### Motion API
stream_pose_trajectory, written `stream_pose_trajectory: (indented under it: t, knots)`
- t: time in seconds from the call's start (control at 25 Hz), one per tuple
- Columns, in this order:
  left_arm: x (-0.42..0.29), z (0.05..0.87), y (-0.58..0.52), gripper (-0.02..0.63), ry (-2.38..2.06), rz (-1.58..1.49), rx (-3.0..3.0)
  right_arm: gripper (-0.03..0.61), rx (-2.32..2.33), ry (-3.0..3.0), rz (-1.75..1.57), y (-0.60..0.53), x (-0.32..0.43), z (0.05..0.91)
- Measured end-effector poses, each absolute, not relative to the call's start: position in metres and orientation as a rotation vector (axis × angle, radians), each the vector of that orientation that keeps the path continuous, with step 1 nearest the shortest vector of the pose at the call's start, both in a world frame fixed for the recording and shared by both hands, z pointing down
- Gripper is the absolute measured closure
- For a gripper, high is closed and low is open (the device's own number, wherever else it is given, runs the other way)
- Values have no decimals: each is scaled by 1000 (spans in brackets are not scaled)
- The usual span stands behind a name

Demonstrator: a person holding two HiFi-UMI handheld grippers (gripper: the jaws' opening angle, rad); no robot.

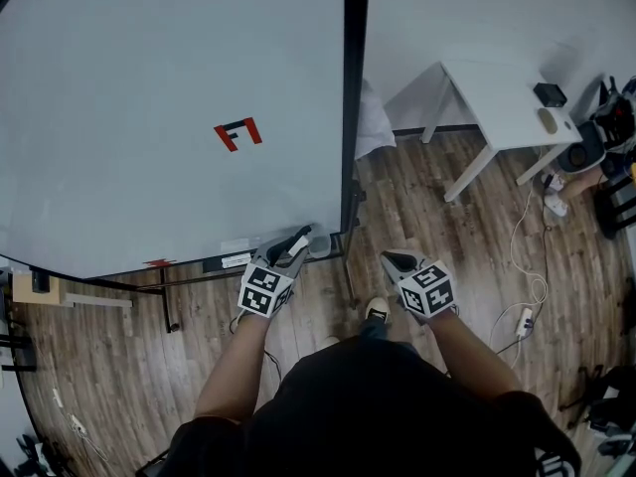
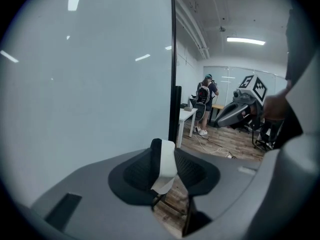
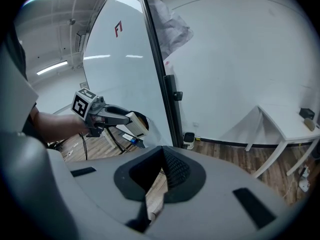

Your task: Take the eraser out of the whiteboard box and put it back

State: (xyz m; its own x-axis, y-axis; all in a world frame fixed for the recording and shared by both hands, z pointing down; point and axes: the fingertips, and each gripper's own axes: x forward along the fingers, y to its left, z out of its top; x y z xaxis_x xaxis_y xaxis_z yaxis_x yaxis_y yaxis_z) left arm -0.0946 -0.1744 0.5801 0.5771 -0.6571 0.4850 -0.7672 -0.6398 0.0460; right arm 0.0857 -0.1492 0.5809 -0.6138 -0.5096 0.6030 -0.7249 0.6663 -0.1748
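Note:
My left gripper [image 1: 296, 246] is shut on the white eraser [image 2: 164, 166], which stands upright between its dark pads. It is at the lower right corner of the whiteboard [image 1: 149, 117]. From the right gripper view the eraser [image 3: 135, 124] is a pale block with a dark side, held just above the board's narrow tray [image 3: 128, 136]. I cannot make out the box itself. My right gripper [image 1: 394, 259] hangs over the wooden floor to the right of the board's black post [image 1: 350, 117]. Its jaws are shut and hold nothing.
A red mark [image 1: 238, 133] sits on the board. A white table [image 1: 507, 107] stands at the back right by the wall, and cables [image 1: 527, 266] trail on the floor. A person [image 2: 206, 101] stands far off by another table. The board's stand legs [image 1: 167, 301] spread below.

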Motion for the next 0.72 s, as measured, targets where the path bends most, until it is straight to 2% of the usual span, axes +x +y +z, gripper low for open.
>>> stream_pose_trajectory:
  t: [0.72]
  knots:
    - [-71,593,-192,468,-1127,609,2560,583,965,-2345,603,-154,92,595]
